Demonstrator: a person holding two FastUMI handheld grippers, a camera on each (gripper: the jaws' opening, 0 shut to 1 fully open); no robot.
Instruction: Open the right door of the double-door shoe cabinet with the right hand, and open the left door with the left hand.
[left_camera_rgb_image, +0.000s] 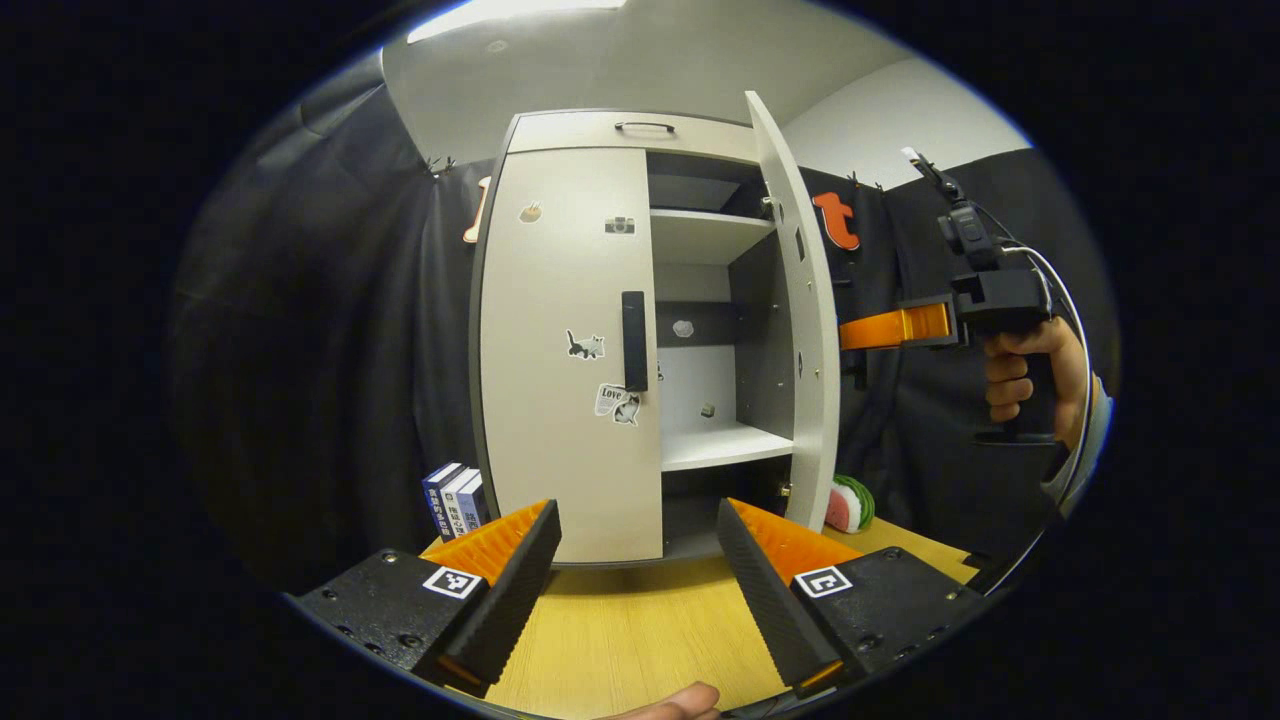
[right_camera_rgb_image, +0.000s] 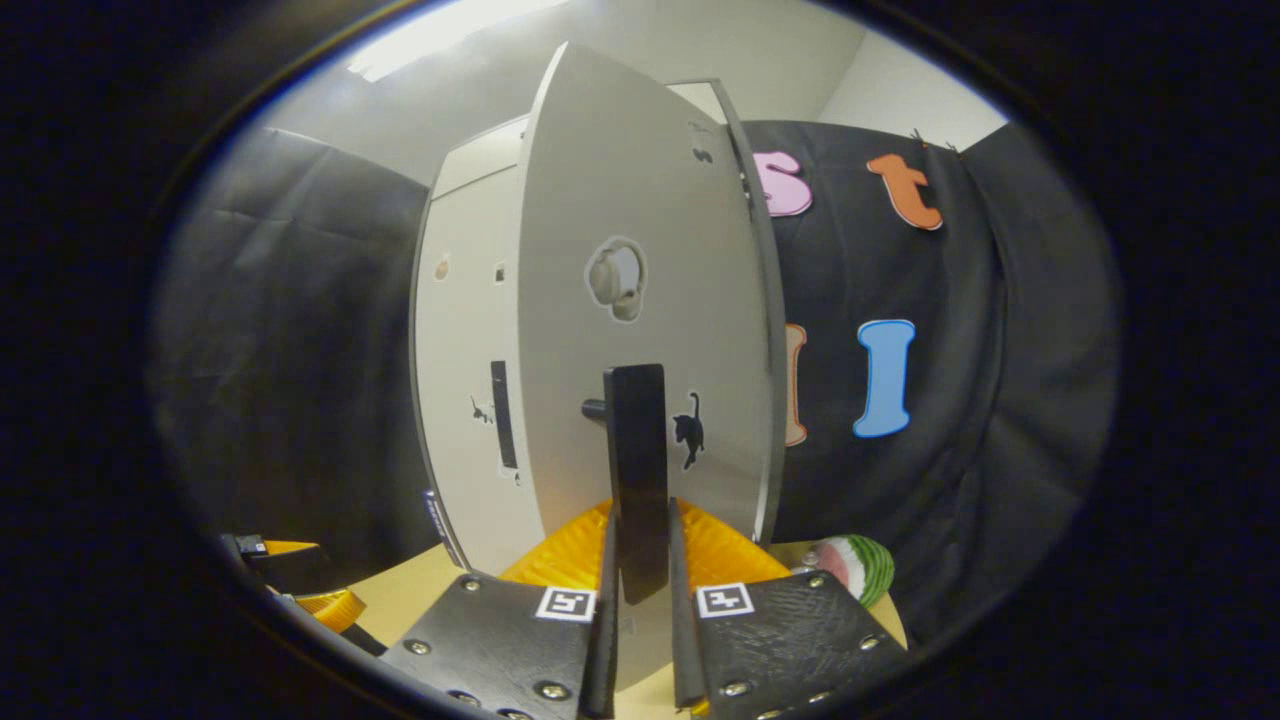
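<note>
The pale shoe cabinet stands on a wooden table. Its left door is closed, with a black vertical handle at its inner edge. My left gripper hovers open, low in front of that door and apart from it. The right door is swung out, showing the shelves. A hand holds my right gripper at that door's outer face. In the right gripper view the right door faces me, and my right gripper is shut on its black handle.
Several books stand left of the cabinet on the table. A watermelon-slice toy lies right of the cabinet base, behind the open door. A drawer with a handle tops the cabinet. Black cloth walls surround the booth.
</note>
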